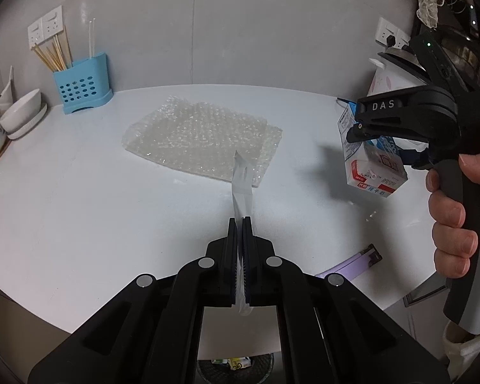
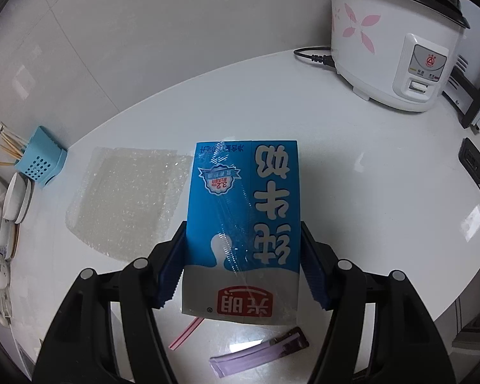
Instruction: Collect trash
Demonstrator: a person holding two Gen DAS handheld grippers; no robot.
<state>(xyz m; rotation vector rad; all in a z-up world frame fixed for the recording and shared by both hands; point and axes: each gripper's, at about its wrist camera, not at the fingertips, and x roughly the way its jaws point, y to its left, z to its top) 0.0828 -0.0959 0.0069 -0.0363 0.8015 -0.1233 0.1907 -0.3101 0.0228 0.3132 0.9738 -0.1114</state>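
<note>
Desk (image 2: 352,172): white, glossy, rounded front edge, set against a pale wall. On it: bubble wrap sheet (image 1: 201,137), flat, mid-surface; blue perforated utensil holder (image 1: 84,88) with chopsticks, back left; stacked white bowls (image 1: 20,113) beside it; rice cooker (image 2: 396,41), back right; purple wrapper (image 2: 259,352) and pink-edged strip (image 2: 185,334) near the front edge.

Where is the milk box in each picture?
Left wrist view: the milk carton is at the right edge, held off the counter in the right gripper.
Right wrist view: it fills the centre, between the blue fingers.
Shared landmark: the bubble wrap on the counter.
</note>
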